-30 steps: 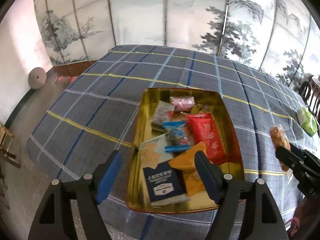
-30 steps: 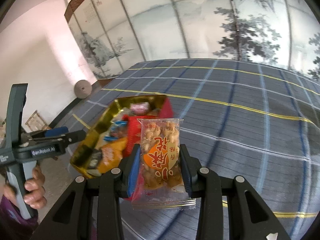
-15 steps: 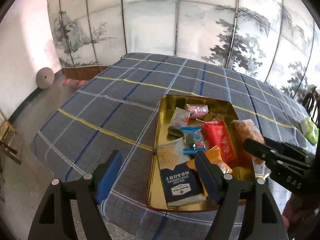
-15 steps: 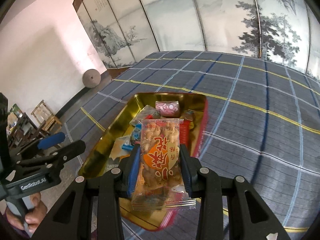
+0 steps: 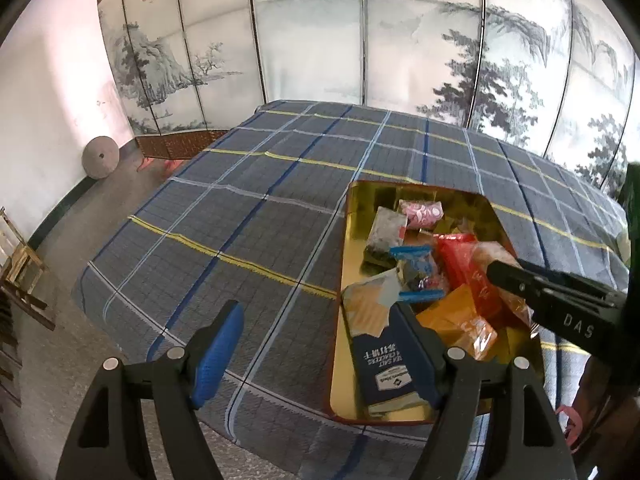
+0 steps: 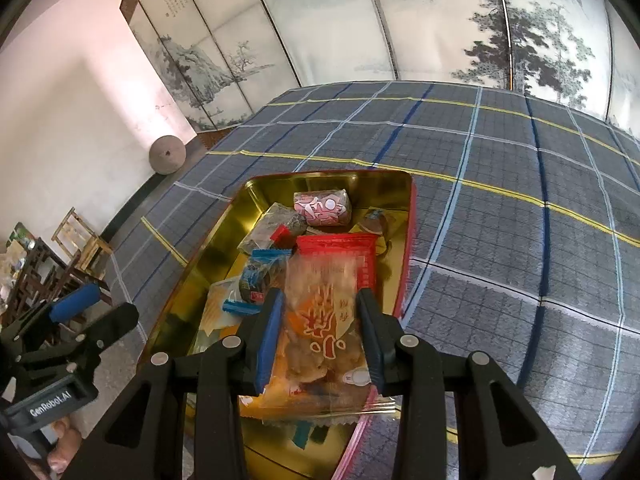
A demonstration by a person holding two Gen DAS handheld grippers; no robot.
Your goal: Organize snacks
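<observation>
A clear packet of peanuts [image 6: 320, 328], blurred, is held between the jaws of the right gripper [image 6: 320, 334] directly above a gold tin [image 6: 224, 248] with a red rim, set near the edge of a counter [image 6: 500, 208] covered in grey plaid cloth. A red packet [image 6: 344, 248], a pink sweet [image 6: 320, 208] and a blue-ended wrapper [image 6: 260, 272] are seen inside the tin, with a navy cracker pack [image 5: 380, 368] at its near end. The left gripper [image 5: 320, 352] is held beside the tin, jaws wide and empty.

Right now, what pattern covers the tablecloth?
The tablecloth is grey plaid with blue, white and yellow lines, clearest in the right wrist view.
</observation>
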